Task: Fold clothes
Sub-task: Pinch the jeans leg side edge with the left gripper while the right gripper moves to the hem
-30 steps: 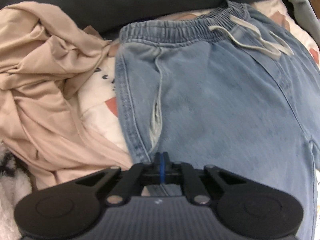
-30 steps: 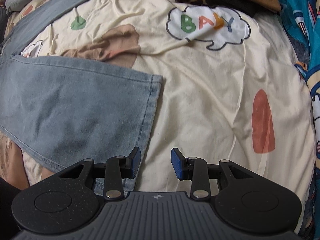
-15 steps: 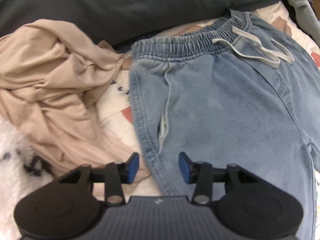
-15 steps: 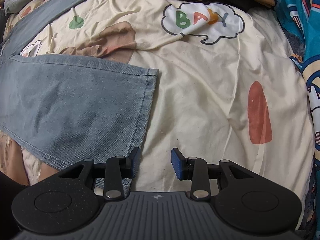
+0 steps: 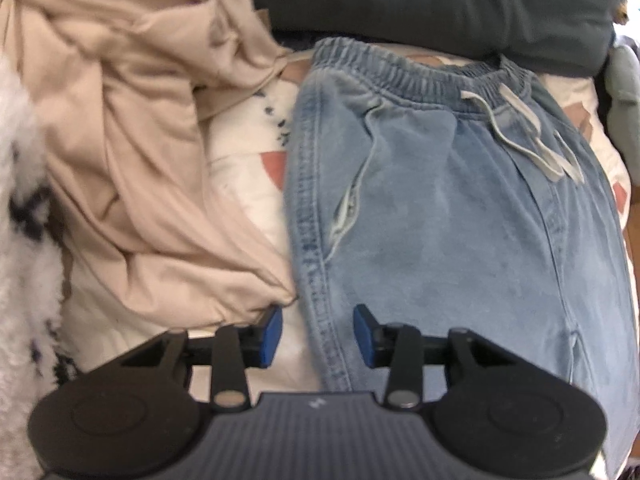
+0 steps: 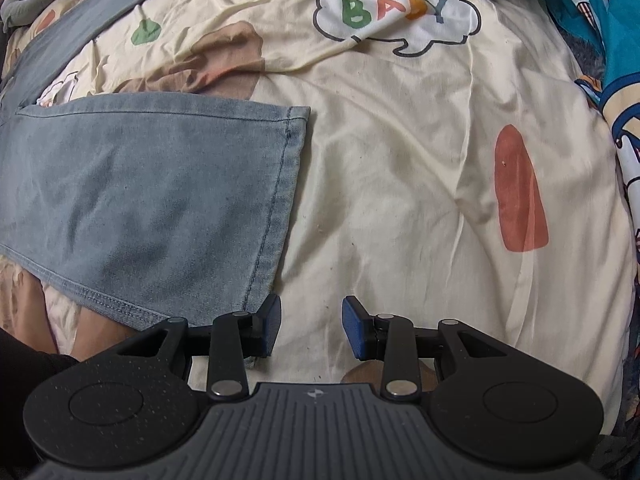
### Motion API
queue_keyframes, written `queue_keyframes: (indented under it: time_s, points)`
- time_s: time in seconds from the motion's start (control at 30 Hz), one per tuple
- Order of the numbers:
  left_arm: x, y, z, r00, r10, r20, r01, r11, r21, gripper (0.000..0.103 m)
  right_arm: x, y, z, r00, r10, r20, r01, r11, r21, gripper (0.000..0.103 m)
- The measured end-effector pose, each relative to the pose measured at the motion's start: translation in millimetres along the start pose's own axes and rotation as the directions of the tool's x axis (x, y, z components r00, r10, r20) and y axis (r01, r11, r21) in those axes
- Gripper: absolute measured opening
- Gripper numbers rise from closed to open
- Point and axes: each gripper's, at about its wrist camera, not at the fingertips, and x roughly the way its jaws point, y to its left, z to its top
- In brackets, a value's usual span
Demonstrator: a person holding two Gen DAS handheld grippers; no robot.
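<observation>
The left claw, shut on the jeans a second ago, now gapes wide over their side seam. The right claw stays wide beside the hem. Jeans lie flat on the bed, released and ready for regrasping.
</observation>
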Motion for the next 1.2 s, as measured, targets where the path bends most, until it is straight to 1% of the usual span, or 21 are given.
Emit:
queue_keyframes:
  time_s: [0.03,0.1,0.13,0.17,0.23,0.27,0.33,0.57,0.7,0.83,0.97,1.0,1.03,1.13,1.2]
  points:
    - [2.9,2.6,-0.5,1.0,-0.008,0.005,0.008,1.0,-0.012,0.04,-0.8,-0.6,0.3,1.0,0.001,0.0,-0.001,1.0,0.005,0.041]
    - [6.8,8.5,-1.7,0.999,-0.035,0.028,0.037,0.998,-0.055,0.035,-2.6,-1.9,1.1,1.0,0.003,0.0,-0.003,1.0,0.016,0.041]
    - [7.6,10.9,-2.4,0.998,-0.053,0.039,0.056,0.995,-0.082,0.03,-3.3,-2.9,1.2,1.0,0.007,0.0,-0.007,1.0,0.022,0.041]
    - [8.4,13.3,-3.1,0.996,-0.071,0.052,0.076,0.991,-0.109,0.021,-3.8,-4.2,1.5,1.0,0.009,-0.001,-0.009,1.0,0.027,0.041]
    - [6.2,13.3,-3.7,0.991,-0.098,0.086,0.109,0.987,-0.123,0.01,-2.8,-8.0,0.5,1.0,0.017,-0.007,-0.017,0.999,0.047,0.041]
    - [2.9,11.3,-4.1,0.987,-0.111,0.114,0.123,0.986,-0.109,0.01,-1.6,-10.0,-0.5,1.0,0.023,-0.012,-0.022,0.998,0.06,0.041]
    - [-1.3,6.2,-5.4,0.984,-0.122,0.134,0.132,0.989,-0.072,0.009,1.9,-13.6,-2.8,0.999,0.036,-0.027,-0.033,0.996,0.085,0.041]
    - [-2.9,4.1,-3.2,0.99,-0.075,0.123,0.079,0.996,-0.032,0.008,19.8,-19.1,-13.6,0.992,0.093,-0.091,-0.08,0.987,0.14,0.041]
    - [-2.1,2.8,-2.5,0.992,-0.053,0.115,0.055,0.998,-0.019,0.008,29.2,-18.3,-19.6,0.981,0.158,-0.115,-0.135,0.974,0.183,0.041]
    - [0.3,0.0,-3.9,0.992,-0.035,0.117,0.039,0.999,-0.027,0.008,42.4,-16.5,-25.2,0.957,0.253,-0.141,-0.214,0.946,0.244,0.041]
    - [1.5,-0.6,-4.4,0.993,-0.023,0.116,0.026,0.999,-0.032,0.008,61.2,-19.5,-31.8,0.927,0.334,-0.169,-0.264,0.904,0.336,0.041]
    - [1.8,-0.9,-4.3,0.993,-0.02,0.115,0.023,0.999,-0.03,0.008,65.5,-21.6,-34.0,0.915,0.364,-0.173,-0.283,0.887,0.366,0.044]
    - [1.8,-1.3,-4.5,0.993,-0.017,0.114,0.02,0.999,-0.028,0.008,69.8,-23.8,-36.3,0.901,0.396,-0.175,-0.304,0.866,0.397,0.051]
    - [2.1,-2.1,-4.7,0.994,-0.012,0.113,0.015,1.0,-0.024,0.008,82.5,-33.7,-44.3,0.864,0.478,-0.157,-0.346,0.791,0.505,0.054]
    - [2.0,-2.0,-5.2,0.994,-0.011,0.113,0.014,1.0,-0.025,0.008,86.6,-39.4,-47.4,0.848,0.514,-0.129,-0.367,0.745,0.557,0.057]
